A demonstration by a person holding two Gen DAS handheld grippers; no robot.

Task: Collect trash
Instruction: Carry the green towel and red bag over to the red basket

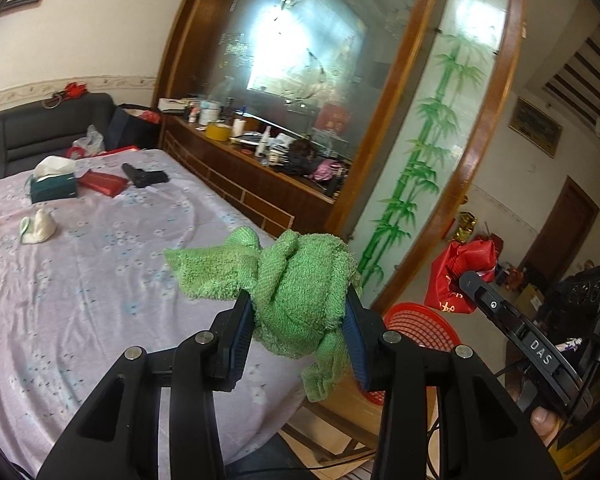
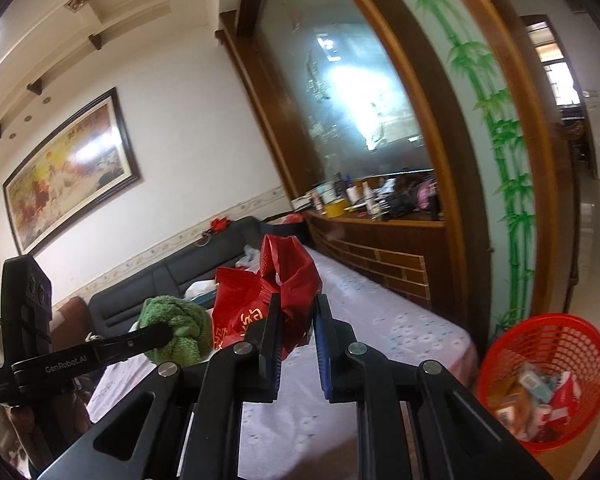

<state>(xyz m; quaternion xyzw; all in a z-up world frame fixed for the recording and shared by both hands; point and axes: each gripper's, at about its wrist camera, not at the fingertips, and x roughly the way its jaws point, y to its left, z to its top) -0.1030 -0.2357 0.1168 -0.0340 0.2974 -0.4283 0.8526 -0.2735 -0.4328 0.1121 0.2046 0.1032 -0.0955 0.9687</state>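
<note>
Left gripper (image 1: 300, 336) clamping a green cloth (image 1: 296, 284), right gripper (image 2: 298, 340) pinching a red bag (image 2: 268, 304); both are heading for the part-filled red basket (image 2: 548, 376), tissue wad (image 1: 38, 226) still awaiting on the bed (image 1: 100, 280).

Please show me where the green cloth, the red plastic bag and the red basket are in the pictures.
green cloth (image 1: 300, 300): left wrist view, bunched middle between the tongs.
red plastic bag (image 2: 292, 280): right wrist view, crumpled upper body.
red basket (image 2: 540, 328): right wrist view, mesh rim.
</note>
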